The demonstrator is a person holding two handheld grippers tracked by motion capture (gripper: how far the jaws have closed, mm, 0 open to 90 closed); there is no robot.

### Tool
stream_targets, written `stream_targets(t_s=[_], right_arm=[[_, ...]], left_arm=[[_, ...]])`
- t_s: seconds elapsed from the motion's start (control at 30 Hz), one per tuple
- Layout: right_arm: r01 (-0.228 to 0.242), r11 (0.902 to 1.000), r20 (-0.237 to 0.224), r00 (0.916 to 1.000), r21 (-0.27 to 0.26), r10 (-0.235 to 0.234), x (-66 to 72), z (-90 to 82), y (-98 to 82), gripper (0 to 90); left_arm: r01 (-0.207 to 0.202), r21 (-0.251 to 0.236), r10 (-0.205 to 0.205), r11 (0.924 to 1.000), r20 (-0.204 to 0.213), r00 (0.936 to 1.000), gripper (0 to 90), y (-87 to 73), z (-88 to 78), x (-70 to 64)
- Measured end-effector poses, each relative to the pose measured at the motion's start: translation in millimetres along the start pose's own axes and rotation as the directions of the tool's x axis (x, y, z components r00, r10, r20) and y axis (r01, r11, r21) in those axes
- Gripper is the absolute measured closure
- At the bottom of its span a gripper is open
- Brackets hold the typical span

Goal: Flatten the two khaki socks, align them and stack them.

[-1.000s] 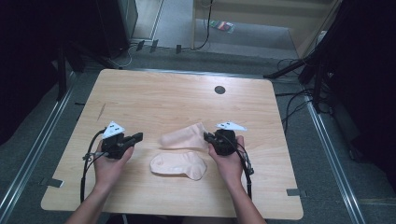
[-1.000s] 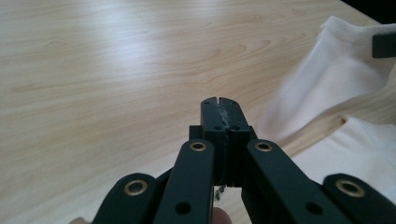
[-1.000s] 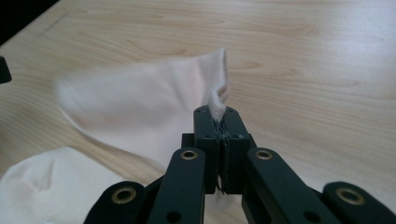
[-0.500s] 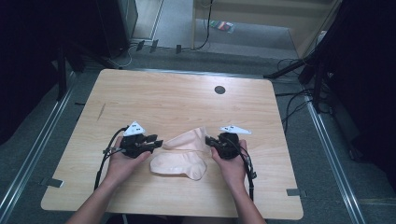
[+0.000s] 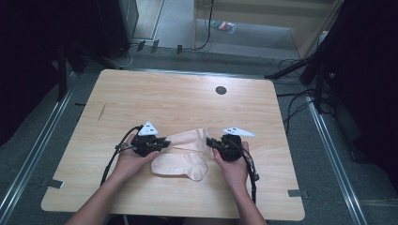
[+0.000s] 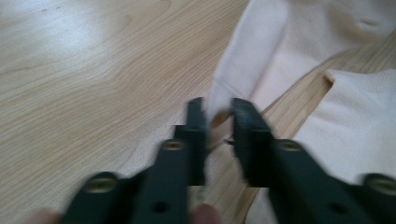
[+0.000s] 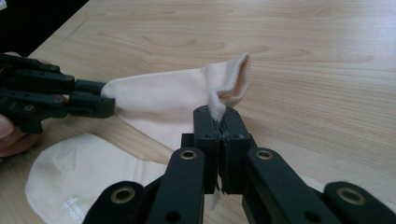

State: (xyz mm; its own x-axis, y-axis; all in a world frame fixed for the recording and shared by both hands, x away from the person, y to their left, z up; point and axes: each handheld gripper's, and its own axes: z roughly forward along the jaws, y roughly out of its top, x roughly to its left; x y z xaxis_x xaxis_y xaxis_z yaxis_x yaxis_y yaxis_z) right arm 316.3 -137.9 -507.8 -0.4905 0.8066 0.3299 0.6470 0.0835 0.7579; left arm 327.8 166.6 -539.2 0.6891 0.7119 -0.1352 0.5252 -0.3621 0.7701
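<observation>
High view — upper sock point(image 5: 190, 139) stretched between both grippers.
Left gripper point(image 5: 162, 143) has just closed on its toe; right gripper point(image 5: 210, 142) pinches the cuff — long axis runs hand to hand.

lab/recording rig: bare wooden tabletop point(image 5: 178, 101), black curtains point(image 5: 42, 56), floor cables point(image 5: 300, 101), metal rails point(image 5: 28, 161)

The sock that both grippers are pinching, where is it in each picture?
High view: the upper sock lies at centre, stretched between the left gripper and right gripper.
Left gripper view: upper right, its tip between the jaws.
Right gripper view: centre, cuff clamped in the jaws.
Shared landmark: the second sock beside it.
</observation>
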Motion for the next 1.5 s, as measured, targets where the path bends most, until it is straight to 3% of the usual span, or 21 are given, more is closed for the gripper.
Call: stream_targets(t_s=[0.07,0.13,0.17,0.3,0.43,0.53,0.6,0.83,0.93,1.0,1.1,1.17,1.2,1.3,1.33,1.4,1.5], right_arm=[[-0.001,0.9999,-0.008,1.0,-0.017,0.001,1.0,-2.4,0.9,88.1],[-0.007,0.9996,-0.019,0.9998,-0.029,0.006,3.2,-6.2,2.3,88.1],[-0.006,0.9993,-0.025,0.9997,-0.037,0.005,4.4,-8.0,3.2,88.1],[-0.007,0.9983,-0.058,0.9983,-0.058,0.004,10.6,-17.2,5.6,88.0],[0.0,0.9991,-0.084,0.9964,-0.042,-0.004,19.7,-26.4,0.5,88.0],[0.014,0.9996,-0.09,0.9958,-0.026,-0.017,25.3,-31.2,-8.3,87.9],[0.004,0.9999,-0.1,0.995,-0.009,-0.005,27.8,-33.6,-13.7,87.9],[0.015,0.9983,-0.101,0.9949,0.056,-0.009,33.7,-35.7,-33.6,87.9],[0.001,0.997,-0.092,0.9958,0.077,0.006,31.3,-32.8,-39.1,87.9],[-0.027,0.9967,-0.097,0.9947,0.076,0.035,28.6,-32.9,-40.4,87.9],[-0.05,0.9963,-0.117,0.9915,0.07,0.058,27.5,-34.7,-40.1,87.5],[-0.03,0.9942,-0.103,0.9938,0.103,0.041,27.6,-30.8,-42.1,86.3],[-0.017,0.993,-0.09,0.9956,0.117,0.027,27.0,-27.7,-44.5,84.1],[-0.014,0.9917,-0.062,0.9978,0.128,0.022,25.8,-19.8,-51.3,75.4],[-0.009,0.9931,-0.056,0.9983,0.117,0.015,25.6,-18.7,-52.3,71.9],[-0.005,0.9942,-0.045,0.9989,0.107,0.01,25.8,-18.9,-52.0,71.4],[-0.009,0.9951,-0.036,0.9993,0.098,0.012,24.9,-20.0,-51.4,75.3]], left_arm=[[0.01,-0.044,-0.008,0.999,0.037,0.9993,90.0,2.3,-9.2,0.0],[-0.019,-0.06,0.02,0.998,0.014,0.9997,90.0,4.2,-18.4,-2.9],[-0.02,-0.068,0.022,0.9975,0.024,0.9995,90.0,4.8,-23.4,-3.5],[0.013,-0.096,-0.006,0.9953,0.07,0.9975,90.0,1.4,-48.3,-4.9],[0.047,-0.088,-0.038,0.995,0.107,0.9935,90.0,-11.9,-68.5,-4.6],[0.089,-0.072,-0.078,0.9934,0.148,0.9859,90.0,-24.1,-79.1,-3.6],[0.128,-0.059,-0.115,0.99,0.179,0.9771,90.0,-31.5,-83.5,-2.3],[0.191,0.026,-0.192,0.9813,0.198,0.9613,90.0,-43.2,-83.0,-2.5],[0.22,0.064,-0.229,0.9734,0.225,0.9471,90.0,-43.7,-76.3,-1.7],[0.245,0.074,-0.256,0.9667,0.265,0.9296,90.0,-43.3,-74.0,-0.1],[0.241,0.077,-0.252,0.9675,0.231,0.9397,88.3,-43.0,-71.4,0.1],[0.216,0.074,-0.226,0.9736,0.184,0.9565,79.4,-44.7,-66.6,-1.9],[0.216,0.076,-0.226,0.9734,0.171,0.959,74.1,-45.3,-64.4,-3.0],[0.202,0.037,-0.205,0.9787,0.134,0.9695,69.7,-44.6,-62.1,-7.6],[0.21,0.015,-0.21,0.9776,0.125,0.9696,68.9,-44.0,-62.5,-8.2],[0.234,-0.01,-0.231,0.9722,0.132,0.964,68.1,-42.7,-63.2,-8.4],[0.243,-0.011,-0.239,0.9701,0.134,0.9617,71.7,-41.2,-59.7,-11.4]])
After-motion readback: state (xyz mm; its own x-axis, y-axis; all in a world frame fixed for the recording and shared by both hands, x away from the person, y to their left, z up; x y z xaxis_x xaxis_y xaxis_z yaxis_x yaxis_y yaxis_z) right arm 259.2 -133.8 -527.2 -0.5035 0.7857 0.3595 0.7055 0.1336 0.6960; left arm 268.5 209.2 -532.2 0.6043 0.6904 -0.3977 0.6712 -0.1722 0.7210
